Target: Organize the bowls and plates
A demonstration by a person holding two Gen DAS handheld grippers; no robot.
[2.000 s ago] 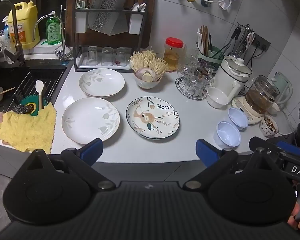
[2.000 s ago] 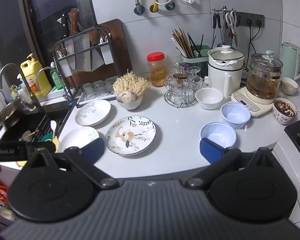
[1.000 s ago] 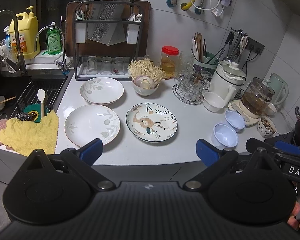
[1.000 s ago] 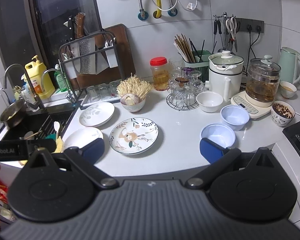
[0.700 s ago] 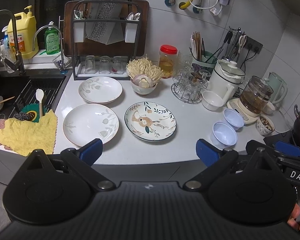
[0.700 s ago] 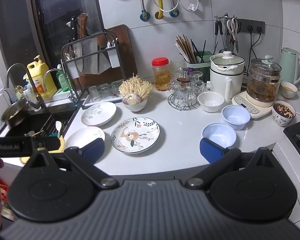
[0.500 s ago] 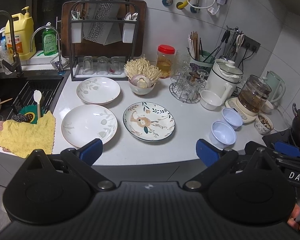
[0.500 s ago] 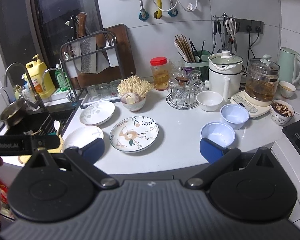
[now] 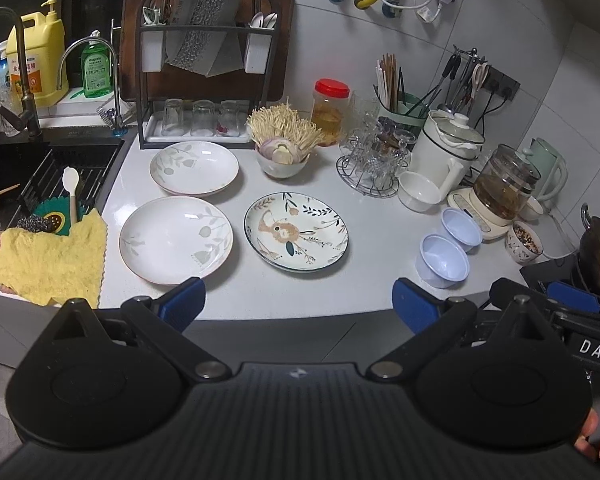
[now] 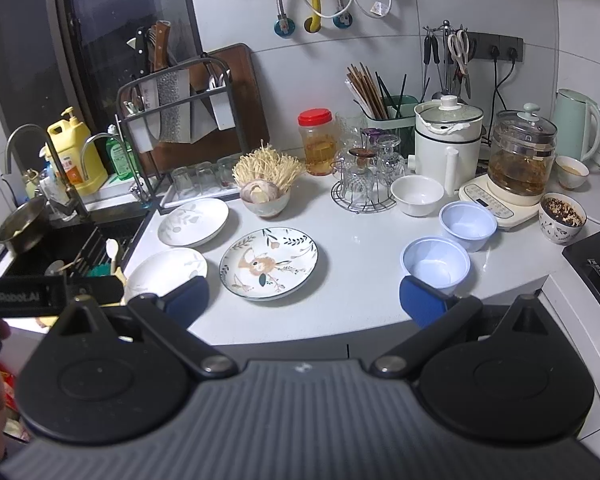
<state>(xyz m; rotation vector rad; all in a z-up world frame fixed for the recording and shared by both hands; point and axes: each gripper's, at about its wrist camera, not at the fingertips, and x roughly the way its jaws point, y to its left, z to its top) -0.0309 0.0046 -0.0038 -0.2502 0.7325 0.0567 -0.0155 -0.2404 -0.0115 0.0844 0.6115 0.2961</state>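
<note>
- The left gripper (image 9: pixel 298 304) hangs in the air in front of the counter (image 9: pixel 364 236). Its blue fingers (image 9: pixel 182 302) are spread wide and hold nothing.
- The right gripper (image 10: pixel 304 304) also hangs in front of the counter edge. Its fingers (image 10: pixel 422 306) are wide apart and hold nothing.
- Three plates sit on the counter, near each other but not touching.
- The flower plate (image 9: pixel 296 231) is in the middle.
- A white plate (image 9: pixel 176 239) is just left of it, near the yellow cloth (image 9: pixel 46 256).
- Another white plate (image 9: pixel 194 167) sits behind that one, by the glass rack (image 9: pixel 198 128).
- Two light blue bowls (image 9: pixel 444 260) sit side by side on the right, very close together.
- A white bowl (image 9: pixel 420 197) is behind them, next to the white pot (image 9: pixel 446 152).
- A bowl of mushrooms (image 9: pixel 284 160) stands behind the flower plate.
</note>
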